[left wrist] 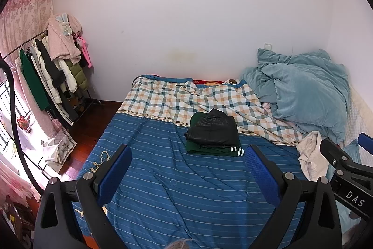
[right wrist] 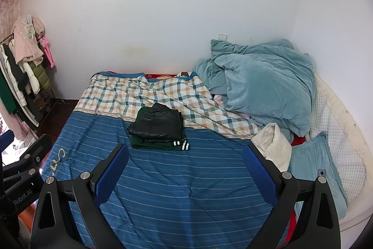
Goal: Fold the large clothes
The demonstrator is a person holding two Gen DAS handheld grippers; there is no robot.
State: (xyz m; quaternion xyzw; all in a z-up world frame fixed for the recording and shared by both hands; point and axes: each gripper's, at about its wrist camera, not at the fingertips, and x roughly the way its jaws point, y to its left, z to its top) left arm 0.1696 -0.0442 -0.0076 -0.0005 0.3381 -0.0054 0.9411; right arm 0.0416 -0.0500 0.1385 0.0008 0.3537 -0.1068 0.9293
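A folded black leather garment (left wrist: pixel 213 130) (right wrist: pixel 157 124) lies on top of a folded dark green garment with white stripes (left wrist: pixel 221 150) (right wrist: pixel 163 145), stacked in the middle of the bed. A crumpled cream fleece garment (left wrist: pixel 311 155) (right wrist: pixel 274 144) lies at the bed's right side. My left gripper (left wrist: pixel 187 160) is open and empty, held above the blue striped cover (left wrist: pixel 174 190) (right wrist: pixel 186 190) in front of the stack. My right gripper (right wrist: pixel 185 159) is open and empty too, beside the left one; it shows at the right edge of the left wrist view (left wrist: pixel 345 155).
A checked quilt (left wrist: pixel 186 99) covers the bed's far half. A heaped teal duvet (left wrist: pixel 307 90) (right wrist: pixel 263 81) and a teal pillow (right wrist: pixel 312 165) sit at the right. A clothes rack with coats (left wrist: pixel 53 76) (right wrist: pixel 21 76) stands left on the wooden floor.
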